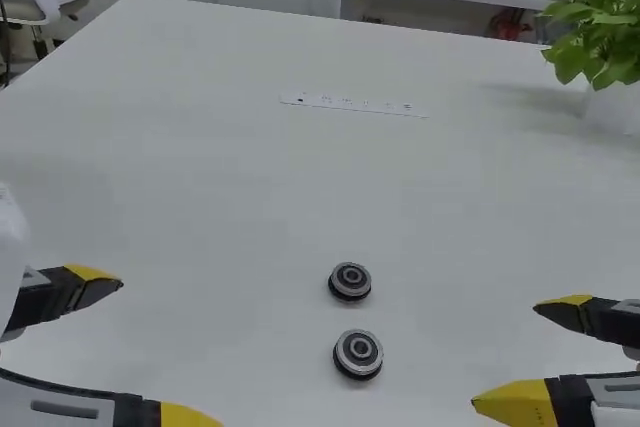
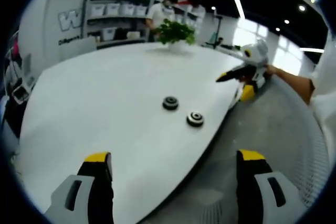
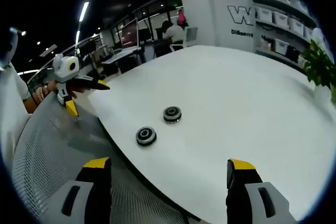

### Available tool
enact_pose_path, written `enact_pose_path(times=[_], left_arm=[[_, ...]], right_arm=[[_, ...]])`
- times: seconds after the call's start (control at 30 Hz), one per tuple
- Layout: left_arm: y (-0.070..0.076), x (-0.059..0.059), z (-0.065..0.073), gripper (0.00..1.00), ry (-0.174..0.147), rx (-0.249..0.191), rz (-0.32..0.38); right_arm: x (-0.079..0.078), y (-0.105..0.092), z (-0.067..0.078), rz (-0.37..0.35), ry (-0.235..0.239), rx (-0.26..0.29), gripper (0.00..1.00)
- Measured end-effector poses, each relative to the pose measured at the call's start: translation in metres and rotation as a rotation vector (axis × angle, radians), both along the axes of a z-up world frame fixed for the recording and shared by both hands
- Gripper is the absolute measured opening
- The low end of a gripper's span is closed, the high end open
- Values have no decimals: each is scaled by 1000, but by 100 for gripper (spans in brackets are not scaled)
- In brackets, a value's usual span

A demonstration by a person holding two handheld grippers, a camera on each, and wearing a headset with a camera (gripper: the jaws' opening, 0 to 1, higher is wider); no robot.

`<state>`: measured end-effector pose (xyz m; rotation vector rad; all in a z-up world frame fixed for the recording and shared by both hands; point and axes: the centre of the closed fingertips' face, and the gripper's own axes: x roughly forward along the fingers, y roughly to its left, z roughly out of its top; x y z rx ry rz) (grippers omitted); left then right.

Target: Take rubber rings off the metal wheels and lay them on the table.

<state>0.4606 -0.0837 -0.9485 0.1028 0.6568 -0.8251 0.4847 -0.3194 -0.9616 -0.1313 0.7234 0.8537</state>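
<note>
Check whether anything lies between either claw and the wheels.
Nothing visible does. Only bare white tabletop separates the open yellow-tipped left claw and right claw from the black-ringed metal nearer wheel and farther wheel.

Left gripper (image 2: 173,157) hangs off the near edge of the white table (image 2: 105,93), yellow-tipped jaws spread wide, nothing between them. Out ahead sit two wheels, close together but apart: the far wheel (image 2: 170,103) further in, the near wheel (image 2: 195,119) by the table's edge, both dark-rimmed with pale hubs. Over on the right, the right gripper (image 2: 234,84) hovers at the table's edge, jaws parted, a hand (image 2: 269,70) behind it. At the far end there's a plant (image 2: 176,31), with a person (image 2: 163,10) by the shelves (image 2: 113,11).
</note>
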Motion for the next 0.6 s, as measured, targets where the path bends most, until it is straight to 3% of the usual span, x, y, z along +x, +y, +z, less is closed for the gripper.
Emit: enact_pose_path(times=[0.23, 0.4, 0.5, 0.6], left_arm=[[-2, -2, 0, 100, 9, -11, -21], [-3, -3, 0, 100, 9, -22, -31], [-1, -2, 2, 100, -3, -24, -21], [-2, 1, 7, 100, -6, -64, -4]], right_arm=[[-2, 2, -2, 10, 7, -23, 90], [-2, 3, -1, -3, 15, 2, 89], [-4, 5, -5, 23, 26, -27, 90], [-8, 6, -8, 50, 32, -55, 90]])
